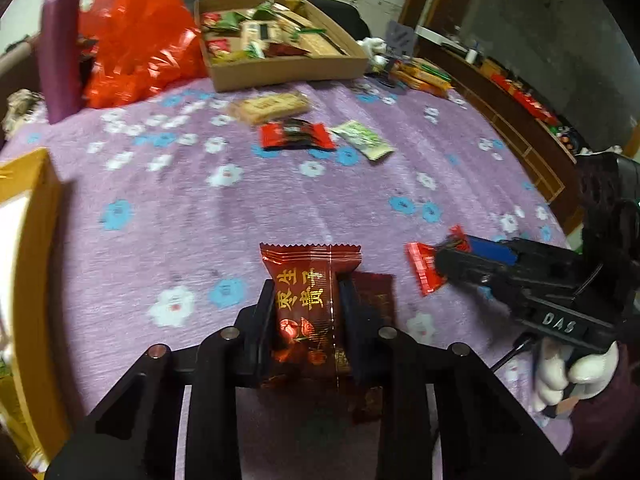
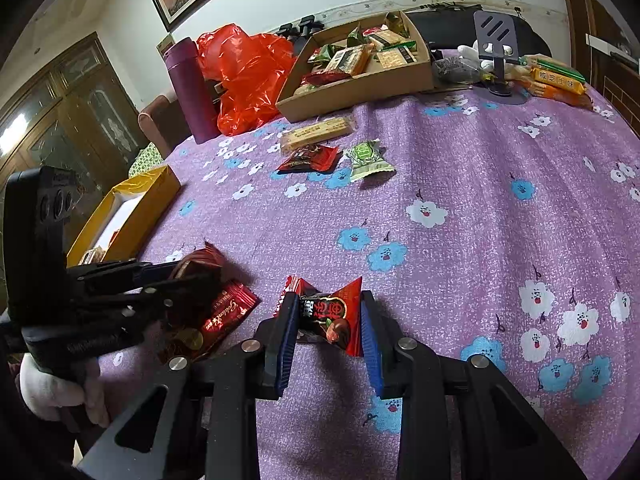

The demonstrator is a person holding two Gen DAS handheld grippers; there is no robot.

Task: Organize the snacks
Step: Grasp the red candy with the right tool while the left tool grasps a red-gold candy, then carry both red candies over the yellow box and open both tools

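Already both tools are loaded: the left tool [image 1: 306,312] is clenched on a dark red snack packet [image 1: 308,300] with gold lettering, and a second dark packet [image 1: 374,300] lies just beside its right pad, low over the bench [image 1: 160,200] with its purple flowered cloth. The right tool [image 2: 328,320] grips a bright red twist-wrapped candy [image 2: 334,316] across its middle, close above the cloth. The likeliest trouble is slippage: the glossy wrappers are slick and crumple easily, so a packet could slide out during carriage. The neighbouring dark packet might also snag on the left pad and be dragged along. With the two tools so near each other, a careless swing could knock them together. Farther back, the cardboard tray [image 2: 360,84] already holds a jumble of green, tan and red packets, while the yellow box [image 2: 152,196] near the left side shows a white lining and what seem to be a few small items at its near end, though I cannot tell what. Three loose snacks [image 2: 320,156] lie between tray and tools.
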